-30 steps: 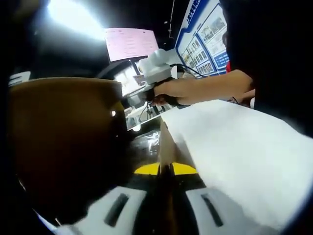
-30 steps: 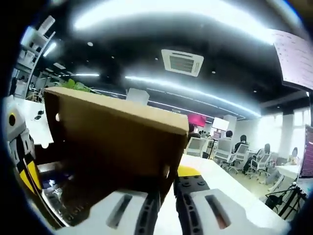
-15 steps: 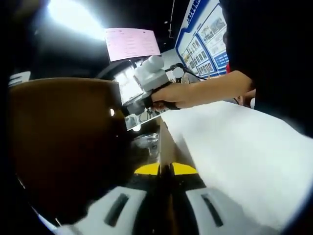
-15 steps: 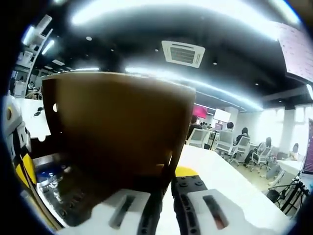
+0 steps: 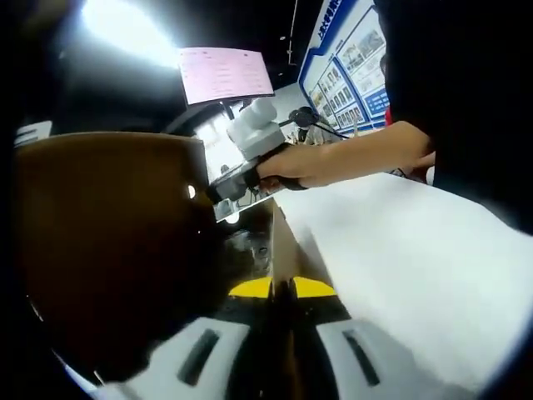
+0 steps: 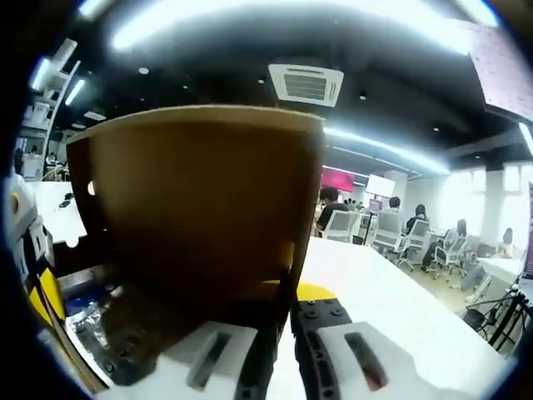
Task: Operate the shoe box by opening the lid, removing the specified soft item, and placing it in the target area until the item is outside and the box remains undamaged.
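The brown cardboard shoe box lid (image 6: 200,208) stands raised, its inner face toward the camera. My right gripper (image 6: 279,350) is shut on the lid's side edge. At the left of the left gripper view the lid (image 5: 108,242) shows as a dark brown panel. There my left gripper (image 5: 281,333) is shut on the thin upright box wall (image 5: 283,246). A hand (image 5: 308,162) holds the right gripper (image 5: 237,171) at the lid's far corner. Something shiny and crinkled (image 6: 92,317) lies inside the box; I cannot tell what it is. The left gripper (image 6: 29,250) shows at the left edge.
The box sits on a white table (image 5: 408,258) that runs off to the right (image 6: 375,283). A person's dark sleeve and body stand at the upper right of the left gripper view. Far behind are office chairs with seated people (image 6: 391,229).
The lid has swung further up, and its face now stands more upright in the right gripper view. In the left gripper view the hand with the right gripper has moved left and lower.
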